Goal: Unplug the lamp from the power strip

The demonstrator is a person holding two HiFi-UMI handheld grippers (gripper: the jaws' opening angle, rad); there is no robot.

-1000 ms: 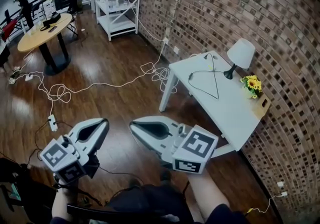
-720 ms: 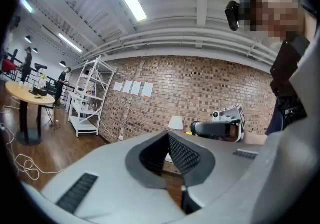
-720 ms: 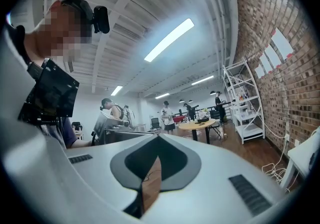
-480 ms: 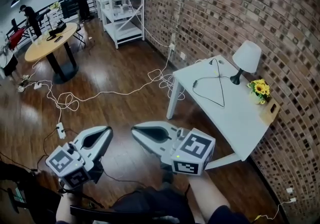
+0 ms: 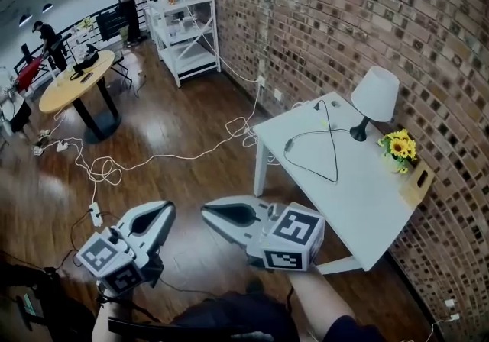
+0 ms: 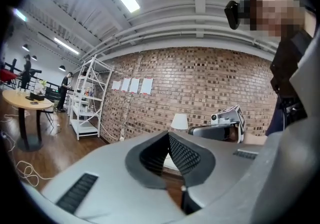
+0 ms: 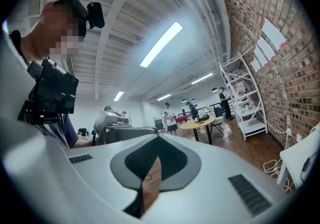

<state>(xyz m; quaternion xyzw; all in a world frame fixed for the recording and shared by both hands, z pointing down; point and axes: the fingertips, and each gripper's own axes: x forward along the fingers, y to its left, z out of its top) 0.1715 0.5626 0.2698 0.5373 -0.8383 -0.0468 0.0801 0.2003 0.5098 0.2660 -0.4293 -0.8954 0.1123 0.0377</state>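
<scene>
The left gripper [image 5: 165, 207], a grey two-jaw claw with a marker cube at its rear, is held low at about 7 o'clock in the head view. Its own view shows the jaws closed tip to tip with nothing between them. The right gripper [image 5: 206, 211], of the same grey make, sits just beside it at about 6 o'clock. Its jaws also meet at the tips, and only a thin sliver of wooden floor shows lower down between them. Both claws point level and grip nothing.

The white-shaded lamp with a black stem and base [image 5: 374, 96] stands upright at 2 o'clock from the right gripper, well apart from it. It is at the far end of a white rectangular table [image 5: 365, 203] set against the red brick wall [image 5: 435, 20]. A thin black cord [image 5: 334, 151] loops across the tabletop from the lamp's base. Where it ends cannot be made out. A small bunch of yellow sunflowers [image 5: 400, 147] sits at 4 o'clock from the lamp.

A white power strip [image 5: 95, 214] lies on the dark wooden floor at 9 o'clock from the left gripper, near it, with white cables [image 5: 164, 157] trailing away from it.
</scene>
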